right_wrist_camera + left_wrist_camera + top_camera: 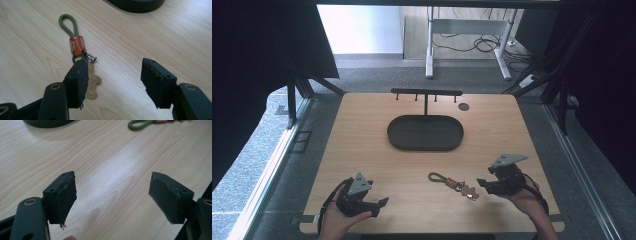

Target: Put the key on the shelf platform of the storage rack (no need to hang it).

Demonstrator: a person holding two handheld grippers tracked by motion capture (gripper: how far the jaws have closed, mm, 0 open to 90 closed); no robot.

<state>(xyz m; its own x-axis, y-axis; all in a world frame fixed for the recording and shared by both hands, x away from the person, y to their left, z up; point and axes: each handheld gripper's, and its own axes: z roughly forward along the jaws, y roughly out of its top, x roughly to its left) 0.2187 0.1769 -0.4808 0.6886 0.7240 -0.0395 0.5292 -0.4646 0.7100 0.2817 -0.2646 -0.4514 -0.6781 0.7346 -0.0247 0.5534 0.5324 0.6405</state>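
Observation:
A keychain lies on the wooden table: a green cord loop (pixel 438 177), an orange tag (pixel 452 182) and a tan figure charm (pixel 470 192). My right gripper (pixel 482 185) hovers just right of the charm, open. In the right gripper view its jaws (pixel 115 62) stand apart with bare wood between them. The charm (pixel 93 83) lies partly hidden behind the left-hand jaw, with the tag (pixel 77 45) and loop (pixel 67 23) beyond it. My left gripper (pixel 379 205) rests near the front left edge, open (pixel 113 176) and holding nothing.
A black oval tray (pixel 392 132) sits mid-table, with a black T-shaped hook stand (pixel 426 92) rising behind it. A small dark disc (pixel 463 106) lies at the back right. Bare wood stretches between the tray and the grippers. The table's front edge is close to both hands.

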